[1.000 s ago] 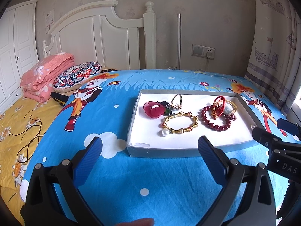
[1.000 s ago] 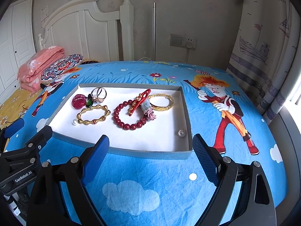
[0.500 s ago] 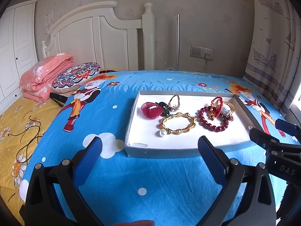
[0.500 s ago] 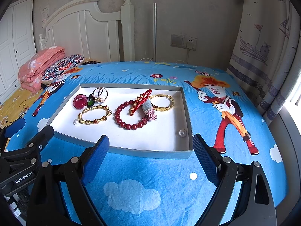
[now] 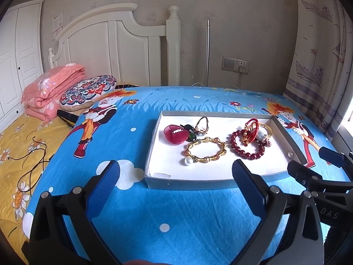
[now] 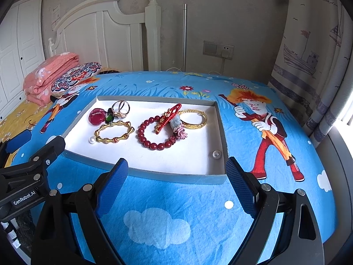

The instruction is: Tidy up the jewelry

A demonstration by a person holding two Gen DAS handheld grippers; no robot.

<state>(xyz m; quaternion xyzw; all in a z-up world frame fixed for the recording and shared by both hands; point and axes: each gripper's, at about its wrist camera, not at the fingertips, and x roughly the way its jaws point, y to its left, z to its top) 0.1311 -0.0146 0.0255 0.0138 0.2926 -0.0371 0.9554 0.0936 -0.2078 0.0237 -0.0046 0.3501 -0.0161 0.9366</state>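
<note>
Right wrist view takes in a bed [image 6: 198,198] under a blue cartoon-print cover, and on it a shallow grey tray [image 6: 176,177] with a white floor, lying toward the bed's right side, well short of the white headboard [image 6: 106,37]. All the jewelry sits in the tray's far half. A dark red bead bracelet [image 6: 154,137] lies near the middle, with a red braided cord piece [image 6: 168,117] draped over its far rim and a pale stone charm with a pink tassel [image 6: 178,128] beside that. A plain gold bangle [image 6: 195,119] rests toward the far right corner, touching the charm. A gold bamboo-link bracelet [image 6: 114,131] carrying one white pearl lies left of the beads. At the far left corner are a translucent red flower brooch [image 6: 97,116] and silver-toned rings [image 6: 121,108], close together. A small round bead [image 6: 215,154] sits alone in the near right corner.

Both tools hover over the cover at the tray's near edge: the right tongs [image 6: 176,176] and the left tongs [image 5: 174,176] are each spread wide with nothing between the blue pads.
</note>
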